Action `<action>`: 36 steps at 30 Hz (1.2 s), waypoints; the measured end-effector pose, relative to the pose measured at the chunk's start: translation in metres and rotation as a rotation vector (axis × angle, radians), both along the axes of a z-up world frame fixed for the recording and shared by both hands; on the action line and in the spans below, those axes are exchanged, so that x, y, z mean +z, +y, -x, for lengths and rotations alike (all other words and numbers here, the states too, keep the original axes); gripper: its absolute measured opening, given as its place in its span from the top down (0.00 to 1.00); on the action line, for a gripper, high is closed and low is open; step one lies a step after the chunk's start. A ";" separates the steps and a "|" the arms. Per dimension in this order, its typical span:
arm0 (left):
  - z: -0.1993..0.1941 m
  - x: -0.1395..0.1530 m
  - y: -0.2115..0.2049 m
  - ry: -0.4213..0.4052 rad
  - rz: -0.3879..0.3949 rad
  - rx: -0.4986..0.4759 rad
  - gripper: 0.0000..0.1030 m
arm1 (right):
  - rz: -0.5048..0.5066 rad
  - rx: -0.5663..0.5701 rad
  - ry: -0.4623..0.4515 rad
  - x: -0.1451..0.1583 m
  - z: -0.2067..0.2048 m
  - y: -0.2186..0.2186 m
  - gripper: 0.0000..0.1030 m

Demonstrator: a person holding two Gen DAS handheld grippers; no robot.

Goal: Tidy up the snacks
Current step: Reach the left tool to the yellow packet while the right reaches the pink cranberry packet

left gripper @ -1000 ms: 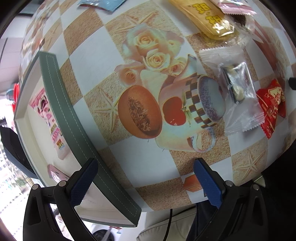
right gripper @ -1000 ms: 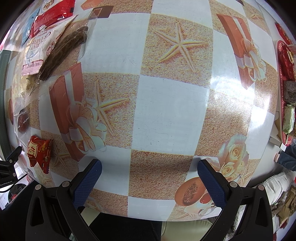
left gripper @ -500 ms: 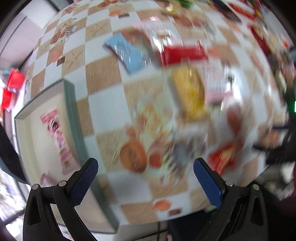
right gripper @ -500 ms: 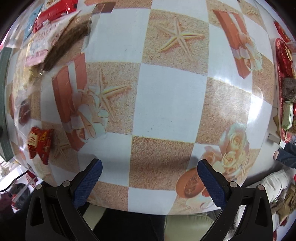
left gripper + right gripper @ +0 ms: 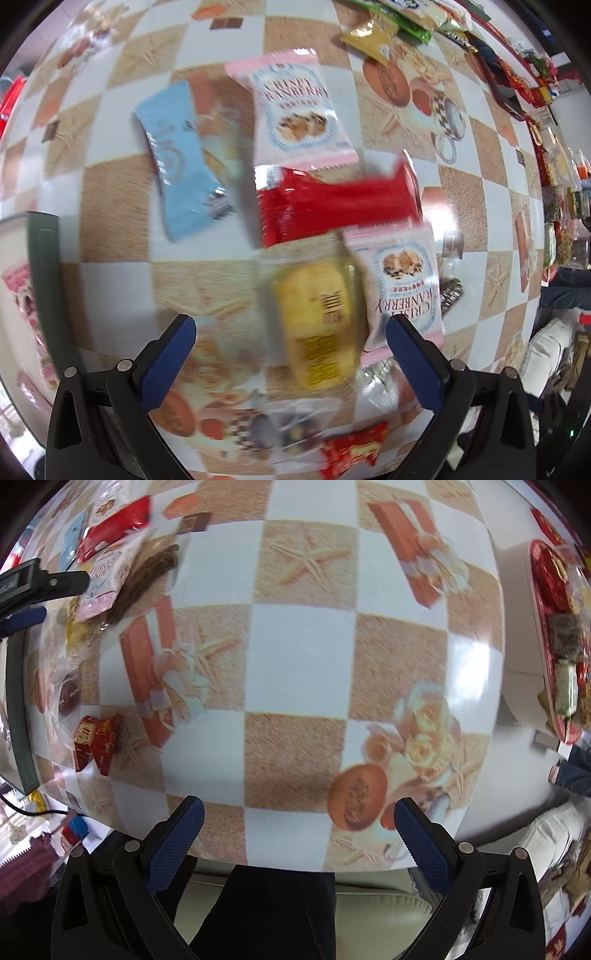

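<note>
Both tongs are hanging spread and empty: the left gripper (image 5: 291,354) over a yellow snack packet (image 5: 317,321) among loose snacks on the checkered tablecloth (image 5: 122,192), the right gripper (image 5: 299,834) over bare cloth. A green-rimmed tray (image 5: 44,258) is sitting leftward.

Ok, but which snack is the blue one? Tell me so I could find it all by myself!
Start at the green-edged tray on the left of the checkered table, then look a little up and right to the pile of snacks. The blue packet is a long flat wrapper at the pile's left edge, beside the red wrapper. It is the only light blue one; its neighbours are pink, red and yellow.
</note>
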State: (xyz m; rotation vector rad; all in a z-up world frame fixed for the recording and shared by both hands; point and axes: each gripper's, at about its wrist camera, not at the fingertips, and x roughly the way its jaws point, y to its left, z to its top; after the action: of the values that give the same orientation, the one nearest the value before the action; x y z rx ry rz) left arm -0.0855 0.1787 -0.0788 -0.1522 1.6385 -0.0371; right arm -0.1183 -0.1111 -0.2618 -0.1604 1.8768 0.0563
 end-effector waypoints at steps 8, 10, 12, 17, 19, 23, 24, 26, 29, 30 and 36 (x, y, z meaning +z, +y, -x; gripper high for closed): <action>0.020 -0.004 0.015 -0.020 -0.094 -0.020 0.00 | 0.006 -0.016 -0.006 -0.002 -0.012 -0.003 0.00; 0.024 -0.009 0.025 0.004 -0.076 0.006 0.00 | 0.002 -0.013 -0.010 -0.002 -0.013 -0.001 0.00; 0.024 -0.013 0.026 0.021 -0.065 0.050 0.00 | 0.000 -0.013 -0.013 -0.003 -0.017 0.003 0.00; 0.019 -0.020 -0.003 0.030 -0.119 0.009 0.02 | 0.004 0.015 -0.020 0.000 -0.029 0.014 0.00; 0.019 -0.019 -0.011 0.027 -0.117 -0.004 0.11 | 0.010 0.022 -0.037 0.006 -0.036 0.019 0.00; 0.026 -0.009 -0.004 -0.003 -0.119 -0.014 0.43 | -0.013 -0.003 -0.104 0.021 -0.053 0.028 0.00; 0.028 -0.008 0.002 -0.011 -0.121 -0.014 0.57 | -0.027 -0.011 -0.118 0.025 -0.063 0.033 0.00; 0.035 -0.010 0.015 -0.011 -0.117 -0.007 0.60 | -0.058 -0.022 -0.140 0.030 -0.083 0.047 0.00; 0.045 -0.013 0.033 -0.006 -0.122 0.010 0.60 | -0.096 0.007 -0.167 0.033 -0.116 0.082 0.00; 0.049 -0.015 0.038 -0.003 -0.129 0.023 0.58 | -0.104 0.036 -0.177 0.032 -0.127 0.099 0.00; 0.065 -0.028 0.061 0.024 -0.125 0.128 0.27 | -0.103 0.186 -0.192 0.008 -0.168 0.170 0.00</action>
State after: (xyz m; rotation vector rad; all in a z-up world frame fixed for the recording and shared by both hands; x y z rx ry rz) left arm -0.1503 0.2397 -0.1072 -0.1621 1.6465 0.1654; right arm 0.0494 0.0589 -0.2541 -0.2601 1.6599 0.2557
